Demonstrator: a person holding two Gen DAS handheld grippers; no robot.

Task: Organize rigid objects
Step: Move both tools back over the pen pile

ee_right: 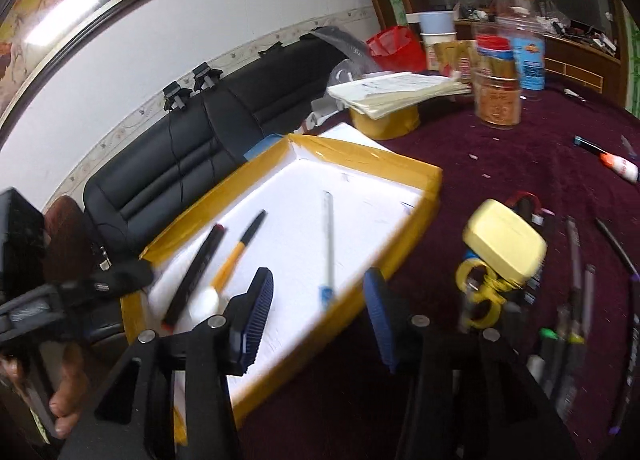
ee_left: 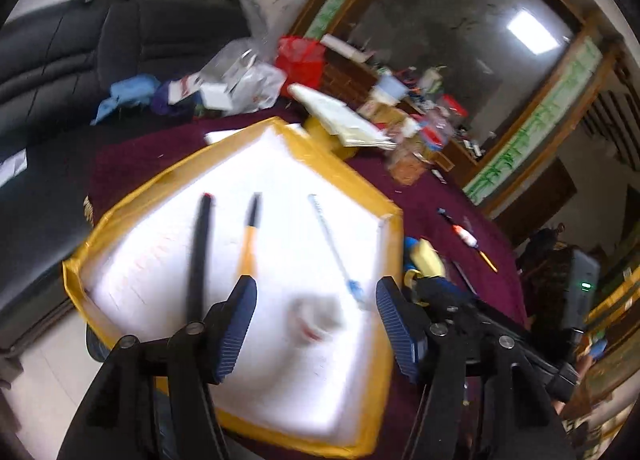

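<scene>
pens: black marker [ee_left: 199, 256], orange pen [ee_left: 249, 234], clear pen [ee_left: 334, 248] lie inside tray [ee_left: 120, 212]; left gripper [ee_left: 316, 300] spread, empty above it, blurry white thing below | right view: right gripper [ee_right: 318, 292] spread, empty, over tray edge; loose pens [ee_right: 576, 280], yellow block [ee_right: 504, 242] left on cloth [ee_right: 500, 164], roughly halfway

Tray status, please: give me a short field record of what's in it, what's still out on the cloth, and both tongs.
tray: yellow-rimmed tray, white floor
in tray: black marker, orange pen, clear blue-tipped pen, apart from each other
blurred item: white blob on the tray floor, identity unclear
still out: pale yellow block, glue stick
left tongs: open, empty
right tongs: open, empty
</scene>
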